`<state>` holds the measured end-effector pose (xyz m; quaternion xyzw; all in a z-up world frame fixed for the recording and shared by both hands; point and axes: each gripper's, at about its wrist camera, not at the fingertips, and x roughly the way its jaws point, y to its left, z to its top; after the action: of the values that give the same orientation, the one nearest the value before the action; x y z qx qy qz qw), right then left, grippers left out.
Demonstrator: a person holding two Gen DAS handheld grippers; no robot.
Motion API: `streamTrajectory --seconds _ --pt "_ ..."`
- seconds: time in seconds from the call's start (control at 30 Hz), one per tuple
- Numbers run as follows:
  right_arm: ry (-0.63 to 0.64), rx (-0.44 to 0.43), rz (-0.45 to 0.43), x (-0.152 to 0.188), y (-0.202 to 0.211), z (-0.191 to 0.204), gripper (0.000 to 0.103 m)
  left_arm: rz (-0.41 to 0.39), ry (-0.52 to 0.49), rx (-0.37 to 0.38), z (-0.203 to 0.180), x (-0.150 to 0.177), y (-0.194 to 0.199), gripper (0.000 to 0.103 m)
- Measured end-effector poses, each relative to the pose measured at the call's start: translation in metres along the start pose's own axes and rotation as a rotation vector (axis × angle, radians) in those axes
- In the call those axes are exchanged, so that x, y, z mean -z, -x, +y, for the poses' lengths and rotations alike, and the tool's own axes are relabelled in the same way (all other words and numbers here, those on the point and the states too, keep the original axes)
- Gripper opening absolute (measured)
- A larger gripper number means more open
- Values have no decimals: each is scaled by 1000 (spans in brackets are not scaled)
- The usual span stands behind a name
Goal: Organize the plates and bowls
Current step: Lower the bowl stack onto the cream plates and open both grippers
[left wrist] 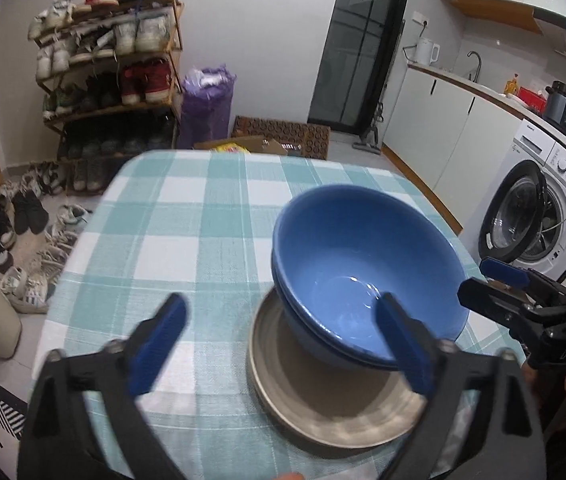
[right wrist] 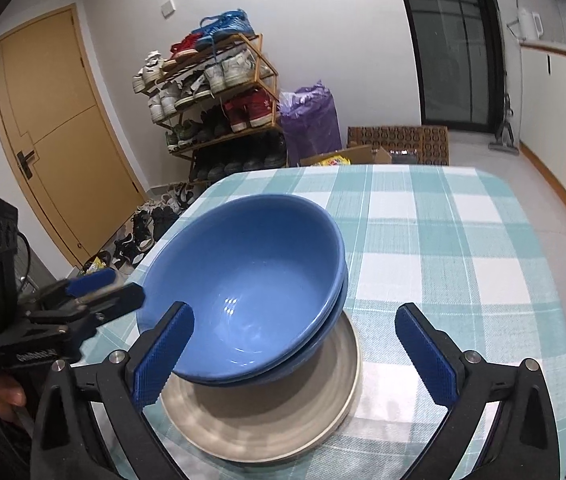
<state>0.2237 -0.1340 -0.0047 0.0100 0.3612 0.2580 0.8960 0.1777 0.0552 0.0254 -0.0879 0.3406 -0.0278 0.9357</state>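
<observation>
Two blue bowls (left wrist: 363, 264) are nested one in the other and stand on a stack of grey plates (left wrist: 335, 412) on the checked table. They also show in the right wrist view: bowls (right wrist: 251, 280), plates (right wrist: 283, 420). My left gripper (left wrist: 283, 344) is open and empty; its right finger overlaps the bowls' near rim in view. My right gripper (right wrist: 295, 352) is open and empty, its left finger in front of the bowls' near rim. Each gripper shows in the other's view: the right one (left wrist: 499, 284), the left one (right wrist: 91, 292).
The table has a teal and white checked cloth (left wrist: 187, 240). A shoe rack (left wrist: 111, 64) and loose shoes stand beyond the far left edge. A washing machine (left wrist: 535, 216) and kitchen counter are to the right. A wooden door (right wrist: 55, 128) is at the left.
</observation>
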Motion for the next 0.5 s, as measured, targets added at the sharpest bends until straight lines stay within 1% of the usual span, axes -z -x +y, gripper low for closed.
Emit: streamTrajectory --seconds 0.1,0.23,0.37,0.5 --pt "21 -2 -25 3 7 1 103 -63 -30 -20 -2 2 14 103" --pt "47 -19 -76 7 21 4 103 -91 -51 -28 -3 5 25 103" --pt "86 5 -141 16 39 10 103 -146 -81 -50 -4 12 38 103" --pt "111 3 -160 25 50 13 103 -200 -79 -57 -4 22 54 103"
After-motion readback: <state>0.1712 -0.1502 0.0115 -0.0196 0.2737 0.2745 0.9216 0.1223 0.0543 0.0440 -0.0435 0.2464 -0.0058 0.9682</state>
